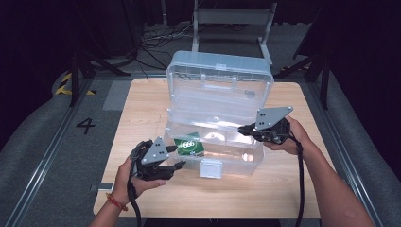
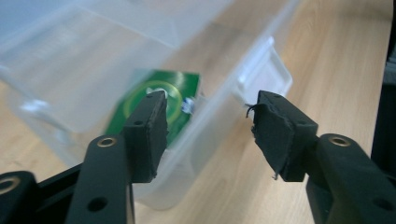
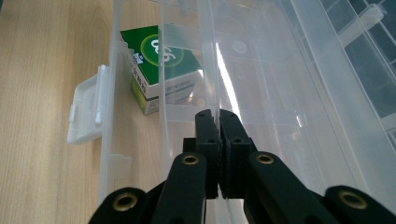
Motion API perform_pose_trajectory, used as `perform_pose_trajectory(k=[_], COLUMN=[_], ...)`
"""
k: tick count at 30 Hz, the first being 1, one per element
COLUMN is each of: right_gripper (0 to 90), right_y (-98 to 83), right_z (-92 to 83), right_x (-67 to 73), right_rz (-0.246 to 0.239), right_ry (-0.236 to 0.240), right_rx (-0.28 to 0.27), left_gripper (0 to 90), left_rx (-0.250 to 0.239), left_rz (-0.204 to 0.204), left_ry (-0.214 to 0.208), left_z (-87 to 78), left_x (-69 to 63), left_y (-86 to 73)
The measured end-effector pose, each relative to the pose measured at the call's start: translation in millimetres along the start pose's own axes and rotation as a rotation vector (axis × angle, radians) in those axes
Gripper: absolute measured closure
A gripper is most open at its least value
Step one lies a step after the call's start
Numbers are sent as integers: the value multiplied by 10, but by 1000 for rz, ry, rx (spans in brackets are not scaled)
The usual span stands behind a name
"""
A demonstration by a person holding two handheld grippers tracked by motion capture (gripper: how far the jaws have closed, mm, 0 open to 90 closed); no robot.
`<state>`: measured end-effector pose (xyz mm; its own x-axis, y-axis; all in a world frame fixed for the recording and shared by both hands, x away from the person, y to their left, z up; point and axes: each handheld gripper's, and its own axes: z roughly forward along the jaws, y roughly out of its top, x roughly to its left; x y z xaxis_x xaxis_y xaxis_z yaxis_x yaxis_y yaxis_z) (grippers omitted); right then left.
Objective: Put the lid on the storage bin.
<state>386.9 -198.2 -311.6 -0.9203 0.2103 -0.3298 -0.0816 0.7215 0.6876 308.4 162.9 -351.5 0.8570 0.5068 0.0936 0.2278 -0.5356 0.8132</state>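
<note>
A clear plastic box (image 1: 236, 163) stands open on the wooden table, its lid (image 1: 220, 78) tipped back. Inside at the front left lies a green carton (image 1: 189, 146) with a white ring mark. My left gripper (image 1: 177, 157) hovers open just off the box's front left corner; in the left gripper view its jaws (image 2: 210, 105) stand apart with nothing between them, the green carton (image 2: 182, 81) beyond. My right gripper (image 1: 242, 129) reaches in from the right. In the right gripper view it (image 3: 217, 116) is shut on a thin clear inner wall (image 3: 210, 56), the carton (image 3: 159, 56) further ahead.
The box's white front latch (image 1: 211, 168) hangs open over the table (image 1: 142, 104). A grey frame stands behind the table's far edge. Bare wood lies left, right and in front of the box.
</note>
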Motion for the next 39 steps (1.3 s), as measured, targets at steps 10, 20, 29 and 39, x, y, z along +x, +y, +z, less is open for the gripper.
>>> perform_pose_trajectory(k=[10,20,29,39], right_gripper=[881,880,880,874], right_y=[-28,-38,-46,-38], right_z=[-2,-1,-6,-7], right_x=[57,76,93,96], right_rz=[-7,-5,-5,-9], right_ry=[-2,-6,-5,-11], right_rx=[-6,-11,-7,-1], left_gripper=[540,574,653,899], left_rx=[-37,-77,-43,4], left_rz=[-35,-51,-46,-85], left_ry=[4,21,44,119], left_z=[-112,-159,-42,32], left_x=[282,451,713,1106], left_y=[220,525,817,926])
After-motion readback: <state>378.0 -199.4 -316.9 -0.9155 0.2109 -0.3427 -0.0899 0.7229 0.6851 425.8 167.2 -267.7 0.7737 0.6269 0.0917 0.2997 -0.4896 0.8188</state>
